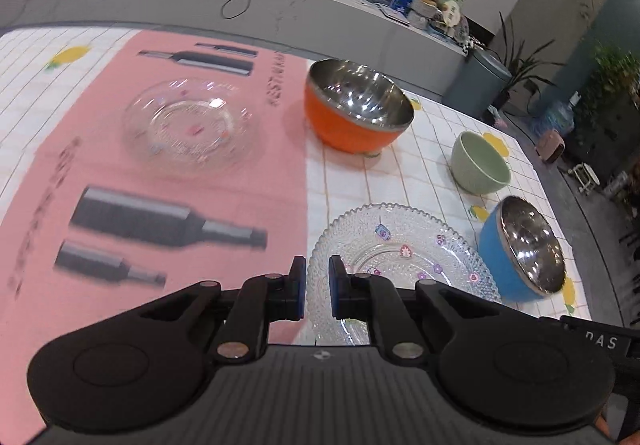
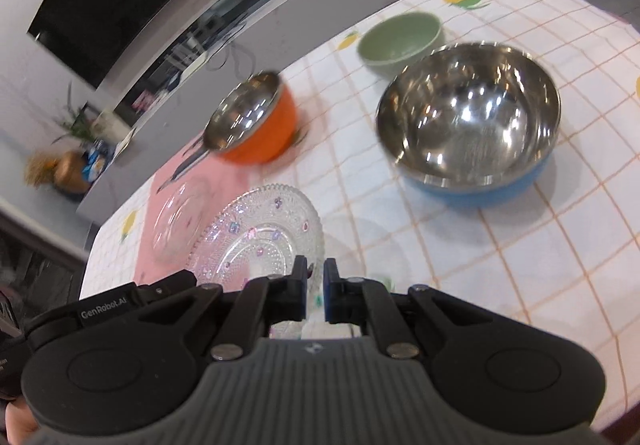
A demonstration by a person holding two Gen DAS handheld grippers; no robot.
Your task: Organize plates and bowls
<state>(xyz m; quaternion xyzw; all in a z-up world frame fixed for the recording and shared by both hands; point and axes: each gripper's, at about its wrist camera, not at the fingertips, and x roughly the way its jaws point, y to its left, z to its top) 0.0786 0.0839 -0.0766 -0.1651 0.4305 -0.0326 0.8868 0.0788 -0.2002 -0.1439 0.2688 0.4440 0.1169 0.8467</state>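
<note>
Both grippers, left [image 1: 317,287] and right [image 2: 315,289], pinched beaded glass plate [image 1: 404,245] by near rim, 6 o'clock on table [image 2: 520,265]. 2nd plate [image 1: 190,129] at 10. Glass likely brittle, slick; thin rim best hold.

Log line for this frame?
left claw: shut on beaded plate rim | right claw: same plate | orange bowl, green bowl, blue bowl: apart | clear plate: on pink mat

Near rim of the beaded glass plate [image 1: 404,245] hides behind the left gripper [image 1: 318,285]; pink mat's [image 1: 160,173] lettering is way too blurry to read.
</note>
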